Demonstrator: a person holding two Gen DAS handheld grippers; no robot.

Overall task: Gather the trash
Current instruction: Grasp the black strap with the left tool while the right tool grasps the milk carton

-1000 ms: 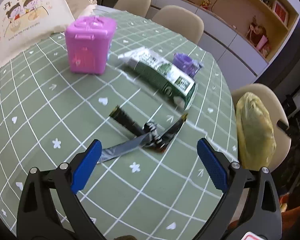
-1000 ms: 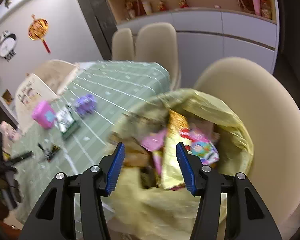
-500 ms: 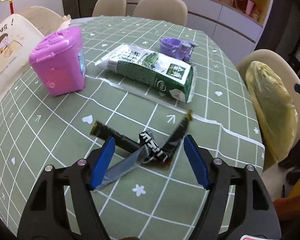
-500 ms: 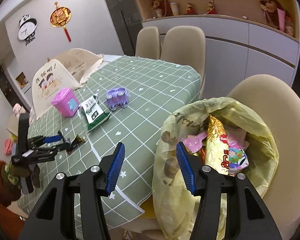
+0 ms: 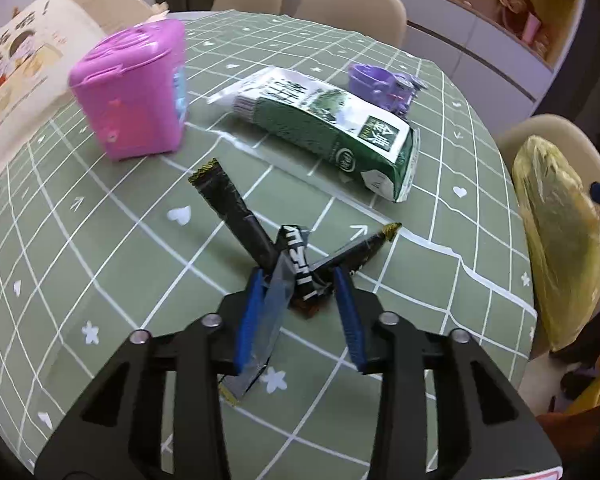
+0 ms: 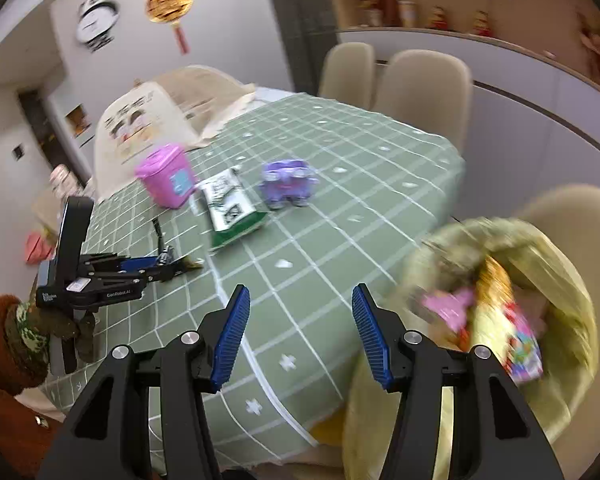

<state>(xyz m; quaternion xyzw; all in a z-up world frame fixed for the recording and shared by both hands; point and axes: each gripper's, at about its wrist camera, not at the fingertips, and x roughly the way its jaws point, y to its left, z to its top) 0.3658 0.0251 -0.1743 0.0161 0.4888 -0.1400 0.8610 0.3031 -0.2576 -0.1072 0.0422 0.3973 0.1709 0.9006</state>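
Observation:
A bundle of black and silver wrappers [image 5: 236, 208] lies on the green checked tablecloth [image 5: 100, 240]. My left gripper [image 5: 298, 276] points down over it, its jaws closing, and both blue pads press the wrappers so that their ends stick up. In the right wrist view, the left gripper [image 6: 168, 264] is at the table's left side, held by a hand in a brown sleeve. My right gripper [image 6: 300, 292] hangs open and empty over the table's near edge. A green snack bag [image 5: 324, 128] lies further back. The yellow trash bag [image 6: 500, 280], open and full of wrappers, sits on a chair at the right.
A pink toy bin [image 5: 136, 92] and a purple toy [image 5: 384, 84] stand beyond the snack bag. Beige chairs [image 6: 424, 92] ring the round table. A printed cushion [image 5: 16, 76] leans at the far left. Cabinets and shelves line the back wall.
The left jaws have closed from wide apart onto the wrappers, whose ends have bent upward. The right gripper has swung left, from over the yellow bag toward the table.

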